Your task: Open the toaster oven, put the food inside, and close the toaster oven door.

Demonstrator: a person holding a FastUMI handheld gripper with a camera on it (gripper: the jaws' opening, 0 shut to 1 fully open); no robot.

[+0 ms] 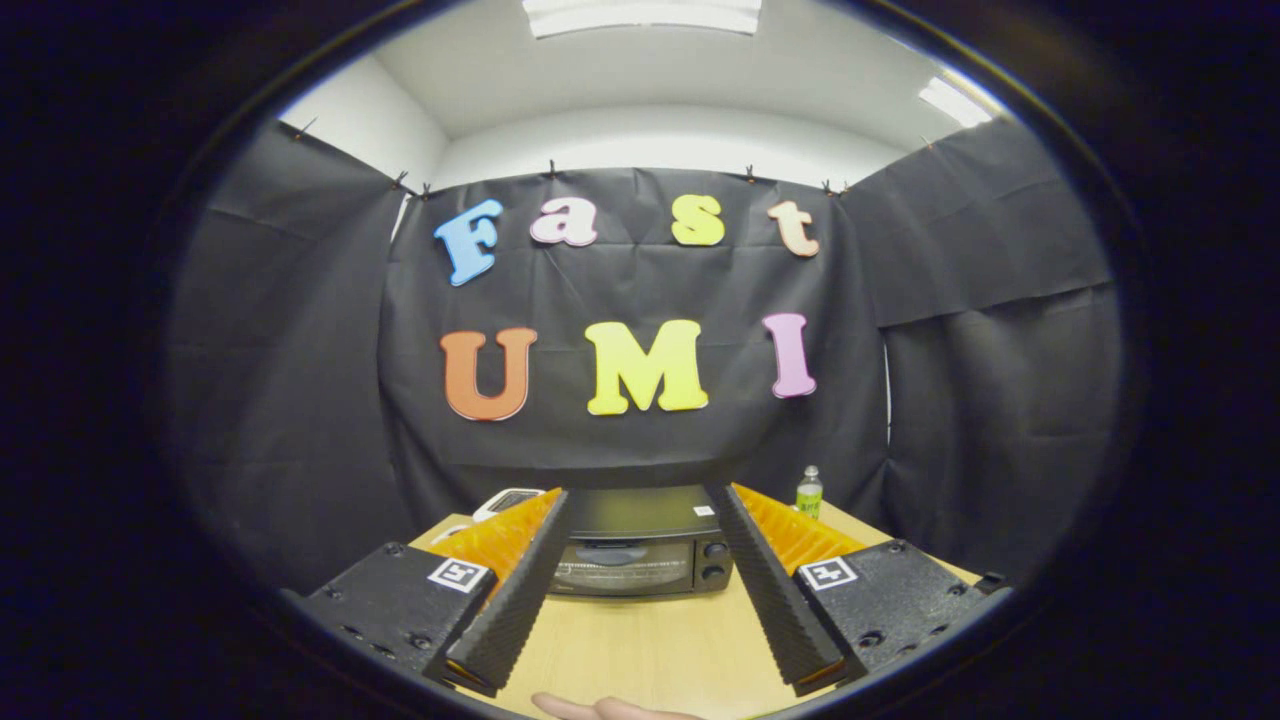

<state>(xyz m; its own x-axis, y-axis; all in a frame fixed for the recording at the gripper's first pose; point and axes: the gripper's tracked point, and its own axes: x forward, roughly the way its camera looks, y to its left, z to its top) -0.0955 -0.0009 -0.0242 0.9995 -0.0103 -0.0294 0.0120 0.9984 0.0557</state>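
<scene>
Currently hand-held gripper (640, 500) spread wide, holding nothing; toaster oven (640, 545) at 12 o'clock beyond the fingers on desk (650, 640), door closed. Bottle (809, 492) at 1 o'clock behind it.

Gripper (640, 495) fingers spread, empty; toaster oven (640, 545) beyond, shut.

One toaster oven (640, 545), one bottle (809, 492) and one white device (508, 501) stand on the single worktop (650, 650), beyond two fingers (520, 600) spread apart.
</scene>
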